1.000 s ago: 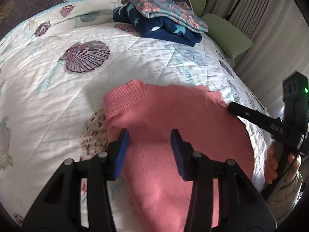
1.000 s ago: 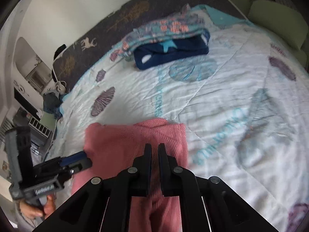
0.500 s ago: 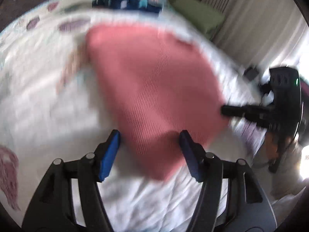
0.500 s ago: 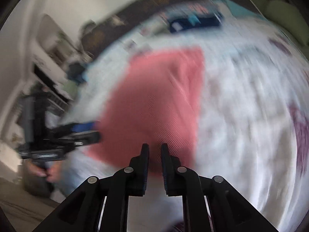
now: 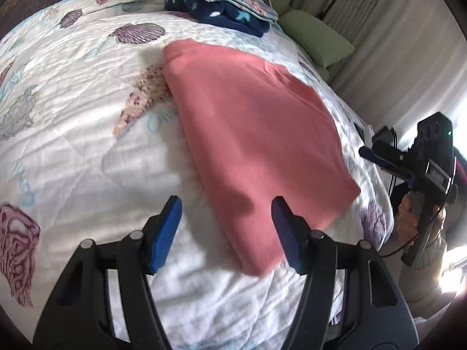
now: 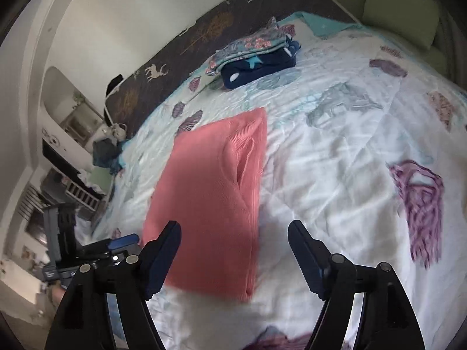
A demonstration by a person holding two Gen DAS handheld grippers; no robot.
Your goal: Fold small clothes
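Observation:
A pink knit garment (image 5: 251, 134) lies folded flat on the white seashell quilt (image 5: 73, 145); it also shows in the right wrist view (image 6: 210, 192). My left gripper (image 5: 226, 230) is open and empty, just above the garment's near corner. My right gripper (image 6: 235, 250) is open and empty, over the garment's near right edge. In the left wrist view the right gripper (image 5: 379, 154) is off the bed's right side. In the right wrist view the left gripper (image 6: 122, 242) is at the left.
A stack of folded clothes (image 5: 224, 8), navy under floral, sits at the far side of the bed, also in the right wrist view (image 6: 256, 55). Green pillows (image 5: 318, 40) lie far right. A dark headboard (image 6: 181, 46) and shelves (image 6: 67, 122) are behind.
Both grippers pulled back toward the near end of the garment. The right gripper, shut before, has opened. The left has opened wider. The garment lies flat and released.

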